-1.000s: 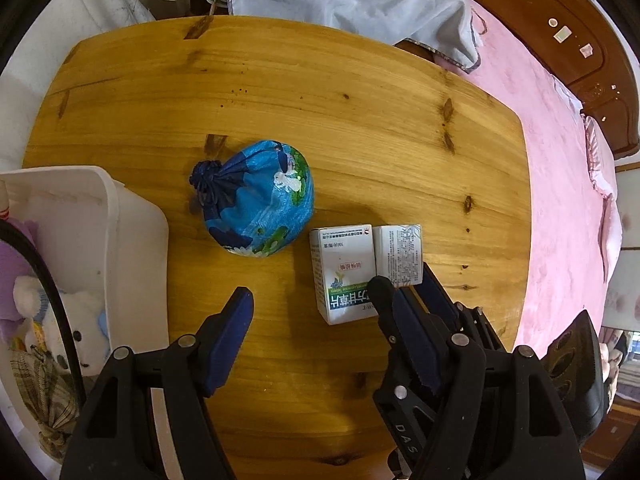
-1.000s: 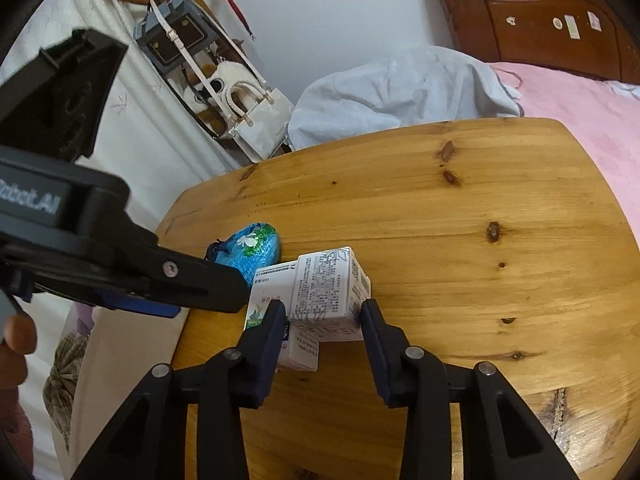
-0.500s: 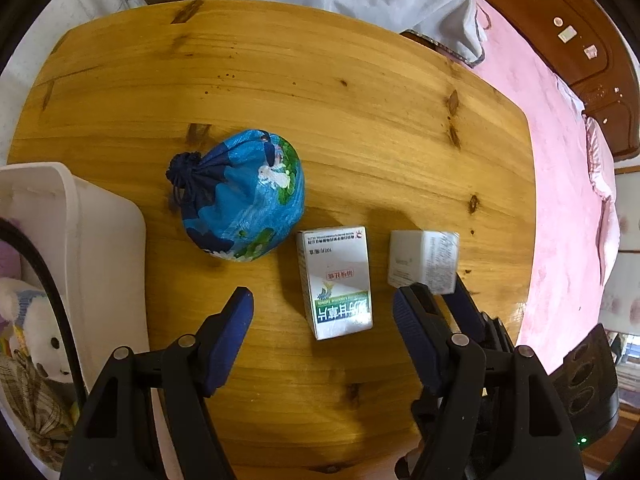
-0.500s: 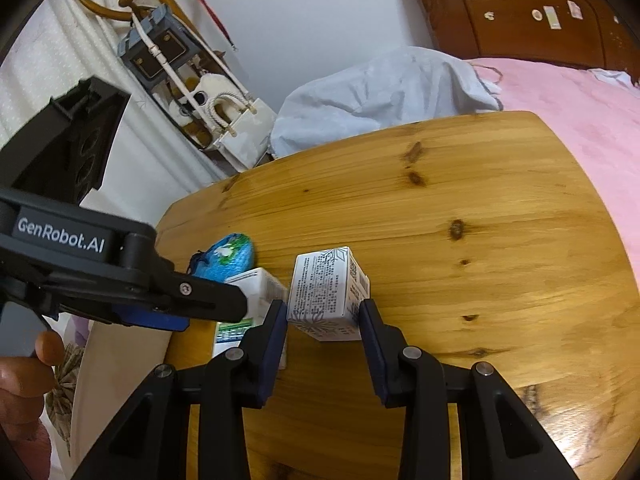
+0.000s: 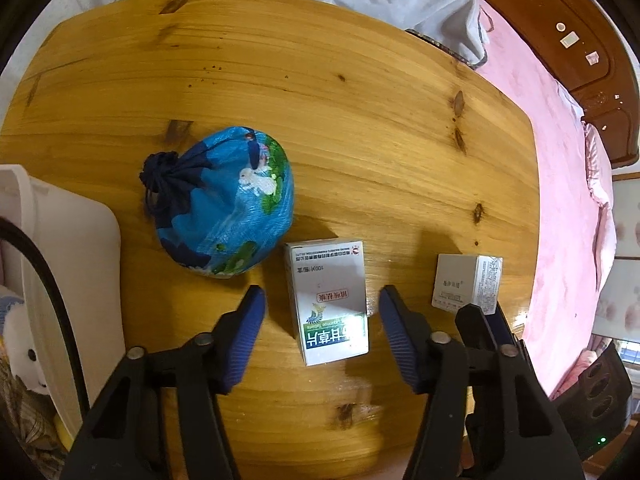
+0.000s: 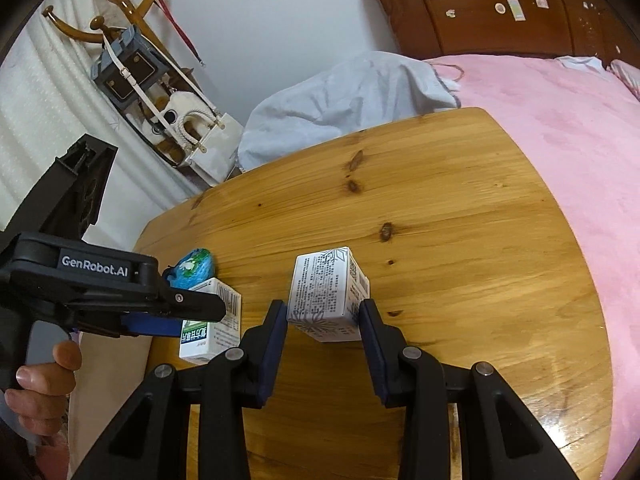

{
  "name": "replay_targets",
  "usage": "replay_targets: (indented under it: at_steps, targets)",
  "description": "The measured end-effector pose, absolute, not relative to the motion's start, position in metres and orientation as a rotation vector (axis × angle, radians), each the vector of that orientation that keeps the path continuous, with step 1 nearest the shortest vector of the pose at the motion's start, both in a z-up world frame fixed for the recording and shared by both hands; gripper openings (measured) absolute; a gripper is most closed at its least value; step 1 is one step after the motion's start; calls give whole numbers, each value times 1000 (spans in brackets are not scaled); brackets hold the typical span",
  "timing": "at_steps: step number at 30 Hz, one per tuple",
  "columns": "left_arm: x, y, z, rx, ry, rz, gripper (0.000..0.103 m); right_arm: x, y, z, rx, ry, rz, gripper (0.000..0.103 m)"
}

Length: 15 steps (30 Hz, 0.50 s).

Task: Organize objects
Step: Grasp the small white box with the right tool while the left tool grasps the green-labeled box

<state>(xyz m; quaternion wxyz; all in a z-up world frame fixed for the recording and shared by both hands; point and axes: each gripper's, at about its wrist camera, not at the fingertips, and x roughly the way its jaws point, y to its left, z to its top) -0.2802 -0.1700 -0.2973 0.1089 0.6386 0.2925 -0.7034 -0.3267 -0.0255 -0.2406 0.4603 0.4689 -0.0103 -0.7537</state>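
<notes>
Holding a small white box in my right tool, pads against both sides, lifted off the desk. Left tool: wide, empty, straddling the green-label box lying flat. Blue pouch at its 10 o'clock, touching. White bin at 9 o'clock, toys inside. Judged early: three items left to bin.
</notes>
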Motion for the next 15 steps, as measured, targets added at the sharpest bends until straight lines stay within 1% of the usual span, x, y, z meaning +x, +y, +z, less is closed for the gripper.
replay_targets:
  at_steps: [2, 4, 7, 14, 15]
  targets:
    - [-280, -169, -298, 1877, 858, -2068, 50, -327, -24, -240, 1154, -33, -1857, 38]
    - [-281, -169, -299, 1876, 871, -2070, 45, -327, -24, -239, 1157, -39, -1856, 38]
    - [-276, -171, -298, 1863, 897, -2071, 41, -326, -23, -237, 1153, -49, -1851, 37]
    - [-275, -170, -291, 1837, 888, -2105, 38, -323, -22, -228, 1134, -67, -1843, 37]
    - [-274, -169, -289, 1837, 887, -2111, 38, -322, -21, -227, 1130, -70, -1843, 35]
